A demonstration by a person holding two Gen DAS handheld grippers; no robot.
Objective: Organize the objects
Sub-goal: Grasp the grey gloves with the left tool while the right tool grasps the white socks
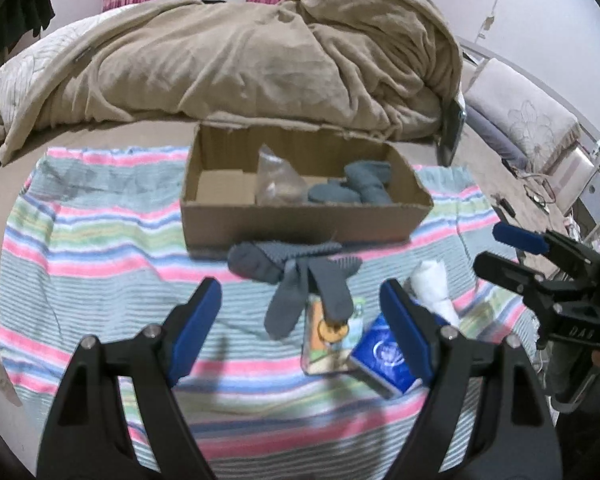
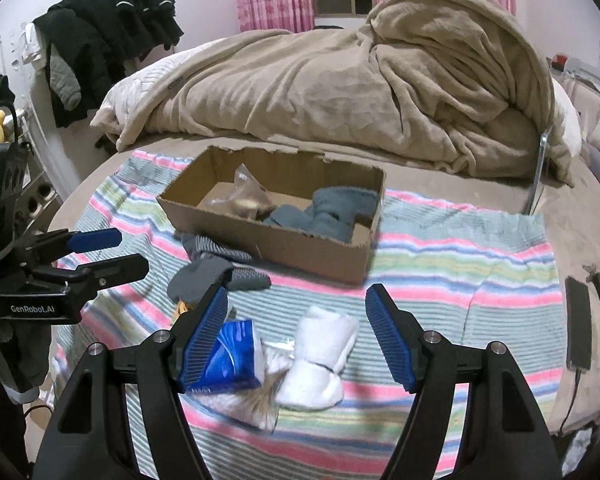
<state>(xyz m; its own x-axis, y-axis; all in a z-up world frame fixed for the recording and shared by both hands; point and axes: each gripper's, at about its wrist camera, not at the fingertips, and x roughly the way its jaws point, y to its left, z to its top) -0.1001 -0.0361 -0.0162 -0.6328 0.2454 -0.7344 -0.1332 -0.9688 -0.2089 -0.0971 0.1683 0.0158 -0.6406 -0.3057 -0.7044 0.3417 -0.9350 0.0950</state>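
Note:
An open cardboard box [image 1: 300, 220] [image 2: 312, 256] stands on a striped towel [image 1: 100, 264] on the bed. It holds a clear plastic bag [image 1: 278, 182] [image 2: 244, 196] and folded grey socks [image 1: 360, 188] [image 2: 332, 216]. More grey socks [image 1: 296, 276] [image 2: 212, 272] lie spread in front of the box. Nearer are a white rolled sock [image 1: 432, 286] [image 2: 320, 356], a blue packet [image 1: 384, 354] [image 2: 232, 356] and an orange-green packet [image 1: 328, 340]. My left gripper [image 1: 300, 290] [image 2: 134, 252] hangs open above the loose grey socks. My right gripper [image 2: 297, 292] [image 1: 496, 252] hangs open above the white sock. Neither holds anything.
A heaped beige blanket [image 1: 260, 60] [image 2: 340, 92] lies right behind the box. A dark phone with a cable [image 2: 578, 320] rests on the bed at the right. Dark clothes [image 2: 100, 40] hang at the far left. A clear bag of thin sticks [image 2: 256, 400] lies by the blue packet.

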